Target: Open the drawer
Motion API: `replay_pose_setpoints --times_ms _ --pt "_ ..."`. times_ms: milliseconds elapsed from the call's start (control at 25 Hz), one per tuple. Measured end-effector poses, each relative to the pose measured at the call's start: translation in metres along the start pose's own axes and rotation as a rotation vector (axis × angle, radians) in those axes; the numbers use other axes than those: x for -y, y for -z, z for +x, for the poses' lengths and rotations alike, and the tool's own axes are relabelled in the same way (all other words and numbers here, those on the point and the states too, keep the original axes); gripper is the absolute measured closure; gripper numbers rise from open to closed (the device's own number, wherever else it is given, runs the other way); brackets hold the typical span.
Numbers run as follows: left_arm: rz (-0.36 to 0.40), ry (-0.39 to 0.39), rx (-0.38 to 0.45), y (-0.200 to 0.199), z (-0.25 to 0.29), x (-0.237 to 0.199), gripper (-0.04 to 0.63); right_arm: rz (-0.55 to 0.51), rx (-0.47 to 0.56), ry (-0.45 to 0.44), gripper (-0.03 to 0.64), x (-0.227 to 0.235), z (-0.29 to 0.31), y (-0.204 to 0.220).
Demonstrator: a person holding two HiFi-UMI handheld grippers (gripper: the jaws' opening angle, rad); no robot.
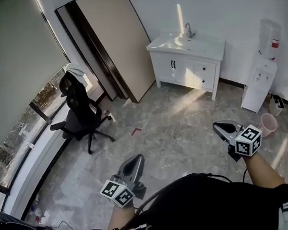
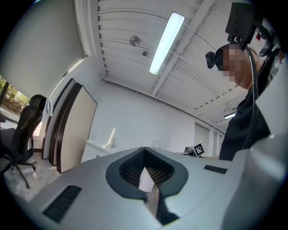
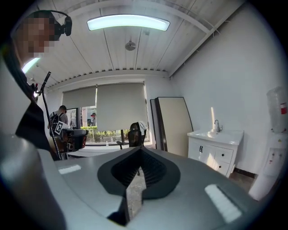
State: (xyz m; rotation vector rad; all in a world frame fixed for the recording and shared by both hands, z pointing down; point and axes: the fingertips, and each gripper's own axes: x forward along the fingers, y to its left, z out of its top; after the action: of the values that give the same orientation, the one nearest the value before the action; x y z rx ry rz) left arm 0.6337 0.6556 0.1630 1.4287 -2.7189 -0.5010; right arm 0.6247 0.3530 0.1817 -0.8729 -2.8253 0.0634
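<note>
A white sink cabinet (image 1: 187,64) stands against the far wall, with two dark-knobbed drawers (image 1: 204,69) on its right half and doors on its left. It also shows in the right gripper view, cabinet (image 3: 216,150) at the right, and small in the left gripper view, cabinet (image 2: 96,150). Both grippers hover far short of it, above the tiled floor, close to my body. My left gripper (image 1: 138,161) (image 2: 144,150) is shut with nothing in it. My right gripper (image 1: 217,127) (image 3: 140,148) is shut and empty too, pointing roughly toward the cabinet.
A black office chair (image 1: 80,112) stands at the left by the window. A large beige panel (image 1: 116,42) leans on the wall left of the cabinet. A water dispenser (image 1: 263,78) and a pink bucket (image 1: 268,123) sit at the right. A small red scrap (image 1: 135,131) lies on the floor.
</note>
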Motion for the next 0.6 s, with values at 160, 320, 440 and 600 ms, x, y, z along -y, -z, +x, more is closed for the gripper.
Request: replay_pose_setpoints --times_ms 160,320,440,600 --pt "-0.018 -0.030 -0.001 -0.001 0.007 -0.041 0.604 0.016 -0.012 -0.004 0.615 0.020 0.040 -0.003" --pt "-0.024 -0.073 -0.003 -0.004 0.035 -0.072 0.604 0.010 -0.012 -0.046 0.615 0.049 0.079 -0.007" --pt "-0.010 -0.091 0.001 -0.004 0.070 -0.087 0.604 0.012 -0.008 -0.083 0.615 0.083 0.105 -0.008" --pt "0.005 -0.122 0.022 -0.010 0.133 -0.099 0.604 0.013 -0.011 -0.120 0.615 0.149 0.129 -0.019"
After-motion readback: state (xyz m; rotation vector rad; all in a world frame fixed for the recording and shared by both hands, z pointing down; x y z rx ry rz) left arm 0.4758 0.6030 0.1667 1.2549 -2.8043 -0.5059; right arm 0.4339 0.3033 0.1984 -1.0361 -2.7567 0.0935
